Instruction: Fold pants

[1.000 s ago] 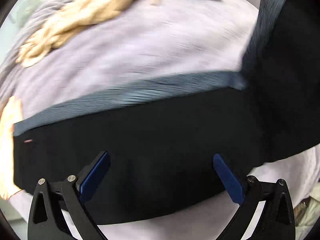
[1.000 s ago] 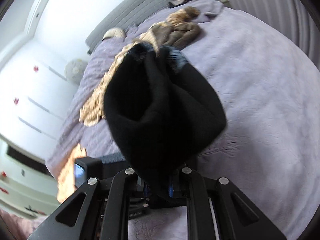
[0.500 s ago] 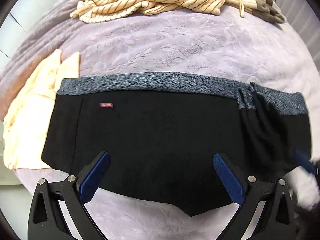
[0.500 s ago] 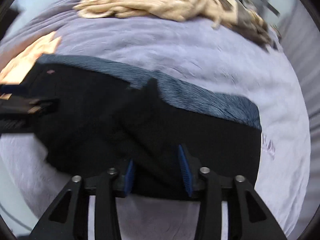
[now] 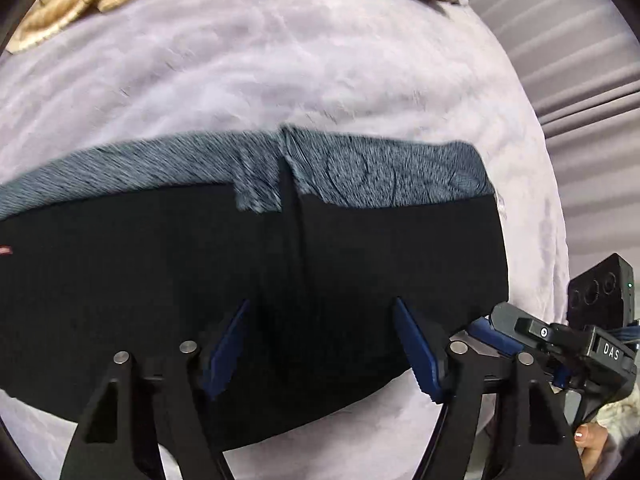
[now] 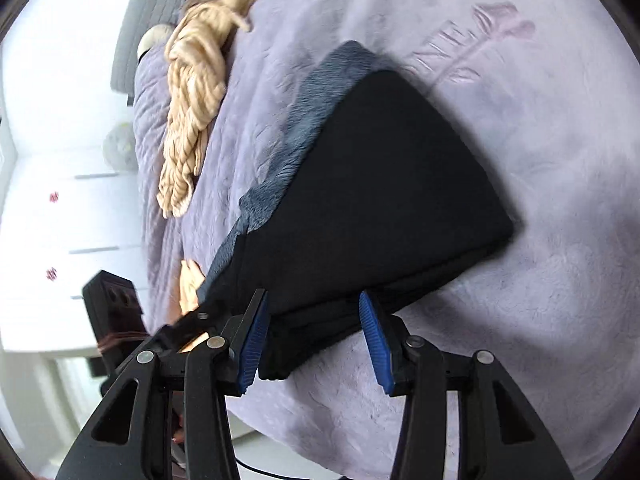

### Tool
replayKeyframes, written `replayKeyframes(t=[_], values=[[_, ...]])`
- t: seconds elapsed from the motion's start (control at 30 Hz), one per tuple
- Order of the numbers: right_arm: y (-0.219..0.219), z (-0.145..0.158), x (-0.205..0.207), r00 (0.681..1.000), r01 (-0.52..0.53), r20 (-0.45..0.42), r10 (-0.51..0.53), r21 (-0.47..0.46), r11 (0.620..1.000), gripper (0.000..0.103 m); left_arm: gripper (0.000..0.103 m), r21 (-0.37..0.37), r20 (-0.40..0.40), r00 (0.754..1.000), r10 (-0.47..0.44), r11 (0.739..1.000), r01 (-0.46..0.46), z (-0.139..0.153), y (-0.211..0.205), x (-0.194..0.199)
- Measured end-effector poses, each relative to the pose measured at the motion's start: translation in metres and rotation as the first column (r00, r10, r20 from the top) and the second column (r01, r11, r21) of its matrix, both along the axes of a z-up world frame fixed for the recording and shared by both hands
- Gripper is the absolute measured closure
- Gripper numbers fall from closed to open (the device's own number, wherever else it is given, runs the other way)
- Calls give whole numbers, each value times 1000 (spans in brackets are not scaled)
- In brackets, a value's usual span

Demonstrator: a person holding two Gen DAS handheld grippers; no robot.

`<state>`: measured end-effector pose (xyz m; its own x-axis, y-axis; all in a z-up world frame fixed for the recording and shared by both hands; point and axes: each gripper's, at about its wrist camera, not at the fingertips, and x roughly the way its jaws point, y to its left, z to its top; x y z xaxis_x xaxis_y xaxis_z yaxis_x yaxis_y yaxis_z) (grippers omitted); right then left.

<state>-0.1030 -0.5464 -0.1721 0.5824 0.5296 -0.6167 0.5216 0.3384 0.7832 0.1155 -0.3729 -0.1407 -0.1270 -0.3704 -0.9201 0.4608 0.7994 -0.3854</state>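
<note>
i have the black pants (image 5: 360,264) lying flat across the lilac bedspread (image 5: 280,60), already doubled over so one layer sits on another, the grey waistband (image 5: 384,172) running along the far side and the near hem close to the bed's front edge. my left gripper (image 5: 320,348) hangs over the middle of the near hem with its jaws closing; black cloth lies between the blue pads (image 5: 224,352) but they do not pinch it yet. my right gripper (image 6: 312,340) sits at the right end of the same hem, jaws parted and pressing on nothing, the thick folded edge just between its fingers (image 6: 376,344). a heap of striped beige clothes (image 6: 192,92) lies well apart toward the headboard, so nothing crowds the work. the step, as i judge it, is taking hold of the near hem for the next fold. to do it well i'd bite every layer at once, not just the top one, and keep both grips level on the hem so the cloth lifts as one straight line. then i'd carry it toward the waistband, laying edges flush. the ridge down the middle (image 5: 292,240) worries me; i'd smooth it first.
</note>
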Motion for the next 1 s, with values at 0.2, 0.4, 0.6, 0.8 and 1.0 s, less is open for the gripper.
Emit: replayKeyframes(t=[0.2, 0.4, 0.6, 0.8, 1.0], values=[[-3, -26, 2, 996, 91, 5, -93, 144, 985, 72, 50, 18, 14, 1000, -3, 1000, 3, -2, -6, -11], [4, -6, 8, 999, 38, 7, -39, 96, 995, 98, 54, 12, 64, 998, -2, 1000, 1, 14, 15, -26], [19, -32, 3, 995, -2, -103, 9, 60, 998, 98, 41, 73, 23, 998, 66, 995, -67, -11, 31, -28], [28, -12, 2, 1000, -25, 20, 22, 154, 988, 40, 20, 79, 138, 985, 98, 991, -110, 21, 55, -11], [78, -36, 22, 1000, -18, 29, 9, 323, 946, 40, 18, 130, 137, 982, 131, 980, -149, 21, 81, -8]])
